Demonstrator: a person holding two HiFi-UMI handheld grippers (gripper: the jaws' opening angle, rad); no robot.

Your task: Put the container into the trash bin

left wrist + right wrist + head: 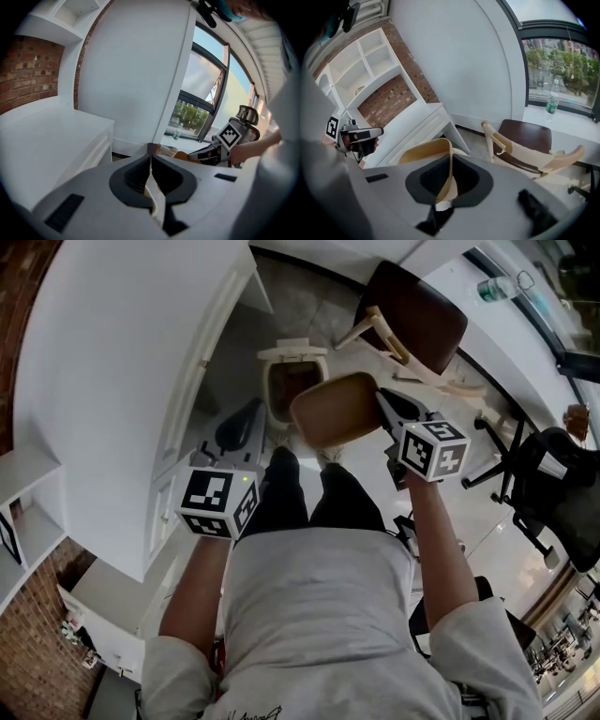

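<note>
Ideally, the container point(336, 409), pinched by the right gripper point(385, 403), is centred over the bin point(293, 353) at ten o'clock before release, with the empty left gripper's point(151, 164) jaws pressed together.

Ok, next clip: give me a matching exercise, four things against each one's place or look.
1 container
2 trash bin
3 chair
4 bottle

A on the window ledge
B on the floor, open on top
C clamped in the right hand-held gripper
D dark seat, pale frame

Pairs: 1-C, 2-B, 3-D, 4-A
</note>
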